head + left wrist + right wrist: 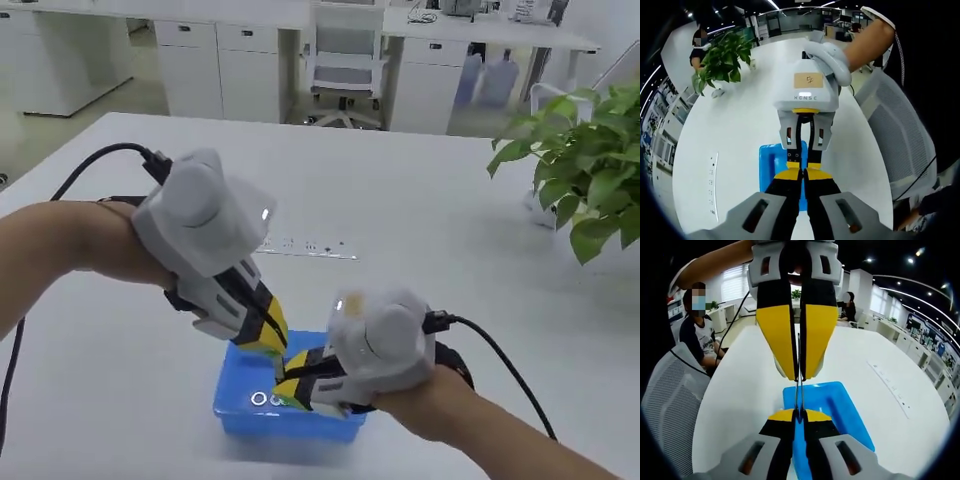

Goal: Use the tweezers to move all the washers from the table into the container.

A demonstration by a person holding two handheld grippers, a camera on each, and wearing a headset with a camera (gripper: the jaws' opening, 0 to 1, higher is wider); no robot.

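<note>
Tweezers [798, 390] show as a thin metal sliver at the centre of the right gripper view, stretched between two sets of yellow-tipped jaws. The right gripper [799, 413] rises from the bottom edge with its jaws squeezed narrow on the lower end. The left gripper [799, 376] comes down from the top edge, and its jaws are pinched just as tight on the upper end.

In the head view both tips meet low in the frame, over the blue container [240, 412]. It sits on the white table [420, 200], and two small washers [262, 399] lie inside at its left end.

In the left gripper view the facing gripper's grey body carries a tan square label with a small mark. Under it is lettering that looks like "KENSE", though it is too fine to be sure of.

A potted plant [590, 170] stands at the right edge of the head view. A socket strip [305, 247] is set into the tabletop at mid-frame.
</note>
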